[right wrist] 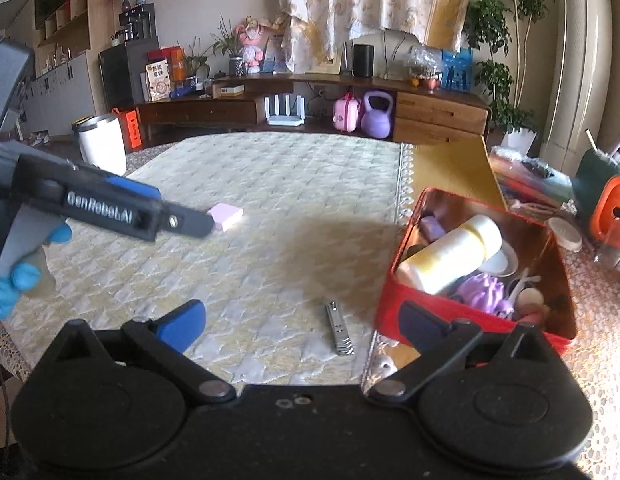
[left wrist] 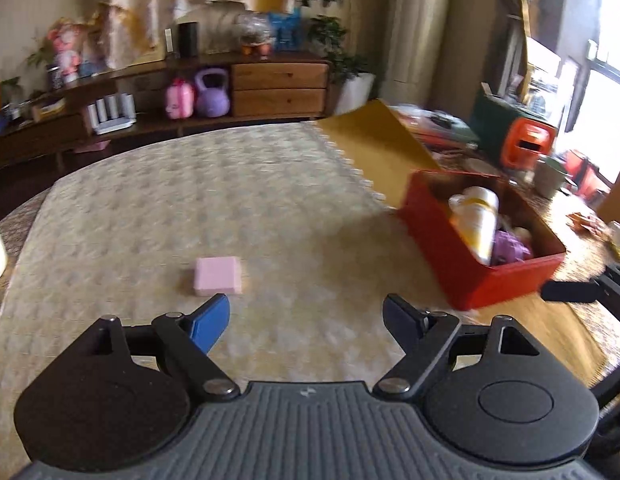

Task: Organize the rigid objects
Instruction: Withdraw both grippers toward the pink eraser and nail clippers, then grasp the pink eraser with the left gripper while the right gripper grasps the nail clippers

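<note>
Quilted tablecloth [left wrist: 190,200] carries a pink block [left wrist: 218,275] well left of the red tin [left wrist: 481,276] — both the left gripper [left wrist: 306,320] and right gripper [right wrist: 302,320] gape empty, so centre the left squarely over the block before squeezing.

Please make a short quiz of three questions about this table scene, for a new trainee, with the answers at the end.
1. True or false: the pink block already lies inside the red box.
2. Which loose thing lies nearest the right gripper? A. nail clipper B. pink block C. white bottle
3. Fill in: both the left gripper and the right gripper hold ____ between their fingers.

Key:
1. False; it lies on the cream cloth, apart from the box.
2. A
3. nothing; both are open.
</note>
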A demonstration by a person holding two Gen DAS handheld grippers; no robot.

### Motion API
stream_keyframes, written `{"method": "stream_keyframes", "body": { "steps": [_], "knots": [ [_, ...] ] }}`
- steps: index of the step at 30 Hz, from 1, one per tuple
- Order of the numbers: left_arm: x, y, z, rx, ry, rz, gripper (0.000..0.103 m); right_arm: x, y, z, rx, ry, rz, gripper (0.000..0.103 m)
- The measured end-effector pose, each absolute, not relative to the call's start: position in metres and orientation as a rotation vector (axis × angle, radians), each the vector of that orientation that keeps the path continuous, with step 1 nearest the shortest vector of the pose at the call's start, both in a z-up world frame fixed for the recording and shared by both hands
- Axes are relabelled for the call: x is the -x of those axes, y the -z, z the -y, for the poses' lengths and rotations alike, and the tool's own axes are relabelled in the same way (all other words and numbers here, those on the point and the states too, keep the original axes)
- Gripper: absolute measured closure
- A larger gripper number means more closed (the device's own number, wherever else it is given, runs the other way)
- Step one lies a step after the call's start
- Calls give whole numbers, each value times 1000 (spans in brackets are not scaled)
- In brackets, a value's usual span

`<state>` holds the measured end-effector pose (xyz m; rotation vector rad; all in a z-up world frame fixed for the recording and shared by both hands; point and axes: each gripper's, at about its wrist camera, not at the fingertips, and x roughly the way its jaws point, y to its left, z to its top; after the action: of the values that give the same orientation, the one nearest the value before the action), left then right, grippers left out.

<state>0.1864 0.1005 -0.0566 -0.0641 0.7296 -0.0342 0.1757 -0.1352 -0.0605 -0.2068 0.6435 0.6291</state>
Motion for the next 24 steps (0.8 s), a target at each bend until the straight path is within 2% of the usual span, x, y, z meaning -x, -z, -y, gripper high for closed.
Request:
{"method": "stream_keyframes", "body": {
  "steps": [4,11,16,20,22,24],
  "knots": [
    [-201,68,-121,62,-42,-742,19,-188,70,132,189,-615,-668,2],
    [-226,90,-145,94,-118,-766,19,-210,88,127,157,-609,-743,13],
    [-241,103,-149,101,-131,-777,19,-219,101,120,153,-610,-779,27],
    [-252,112,-149,95,-135,-786,19,-226,110,115,173,-591,-789,32],
    [-257,116,-149,90,-136,-791,19,-230,113,113,181,-590,-797,40],
    [-262,120,-147,74,-139,-797,19,-233,116,111,184,-586,-802,42]
  ]
}}
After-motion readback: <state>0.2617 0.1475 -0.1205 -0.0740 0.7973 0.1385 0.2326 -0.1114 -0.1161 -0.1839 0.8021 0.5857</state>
